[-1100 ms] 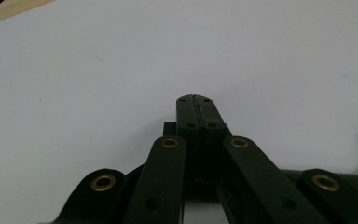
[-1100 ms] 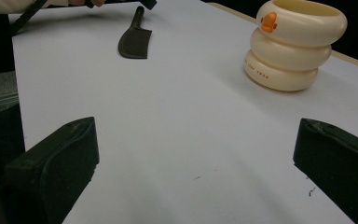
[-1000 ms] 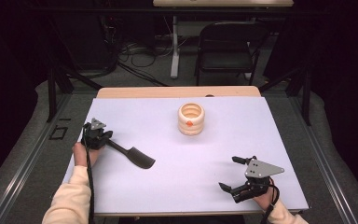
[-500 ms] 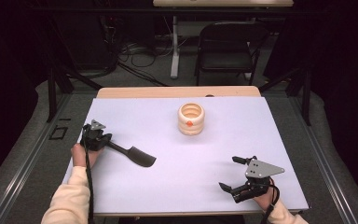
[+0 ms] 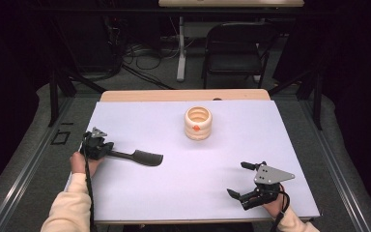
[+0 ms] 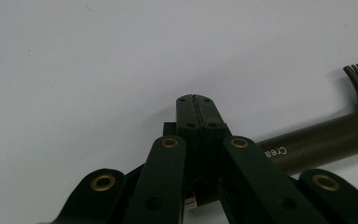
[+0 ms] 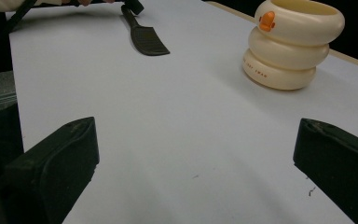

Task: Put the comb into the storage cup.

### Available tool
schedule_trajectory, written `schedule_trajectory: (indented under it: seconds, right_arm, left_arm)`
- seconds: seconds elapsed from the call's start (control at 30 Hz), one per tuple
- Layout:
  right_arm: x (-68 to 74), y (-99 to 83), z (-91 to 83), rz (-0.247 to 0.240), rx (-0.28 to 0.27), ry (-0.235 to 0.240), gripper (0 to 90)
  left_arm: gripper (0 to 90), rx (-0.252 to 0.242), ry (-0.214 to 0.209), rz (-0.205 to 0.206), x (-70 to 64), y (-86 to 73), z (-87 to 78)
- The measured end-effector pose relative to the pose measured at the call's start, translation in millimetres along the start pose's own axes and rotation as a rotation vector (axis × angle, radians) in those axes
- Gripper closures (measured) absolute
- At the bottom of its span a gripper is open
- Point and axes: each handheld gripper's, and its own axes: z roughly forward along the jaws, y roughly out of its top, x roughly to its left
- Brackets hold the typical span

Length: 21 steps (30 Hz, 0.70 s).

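A black spatula point(image 5: 142, 157) lies flat on the white table at the left, its blade pointing right. My left gripper point(image 5: 96, 145) sits at the handle's end. In the left gripper view its jaws point(image 6: 196, 99) are pressed together with nothing between the tips, and the spatula handle point(image 6: 317, 140) runs beneath them. A cream ringed holder point(image 5: 198, 123) with an orange spot stands upright at the middle back. My right gripper point(image 5: 238, 179) rests near the front right, open and empty. Its own view point(image 7: 195, 128) faces the holder point(image 7: 291, 44) and the spatula point(image 7: 144, 39).
The white table sheet point(image 5: 188, 193) spreads between the two grippers. A wooden table edge point(image 5: 183, 95) runs along the back. Beyond it are a dark folding chair point(image 5: 234, 48) and cables on the floor.
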Motion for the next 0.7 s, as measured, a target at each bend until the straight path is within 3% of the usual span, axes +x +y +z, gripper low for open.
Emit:
schedule_trajectory:
  seconds: [0.3, 0.7]
  right_arm:
    - [0.1, 0.1, -0.1, 0.0, 0.0, -0.001, 0.0]
    - [0.0, 0.2, 0.2, -0.001, 0.005, -0.001, 0.0]
  left_arm:
    - [90.0, 0.027, -0.007, 0.014, -4.8, -2.9, -3.7]
    - [90.0, 0.056, -0.011, 0.002, -8.9, -5.3, -7.7]
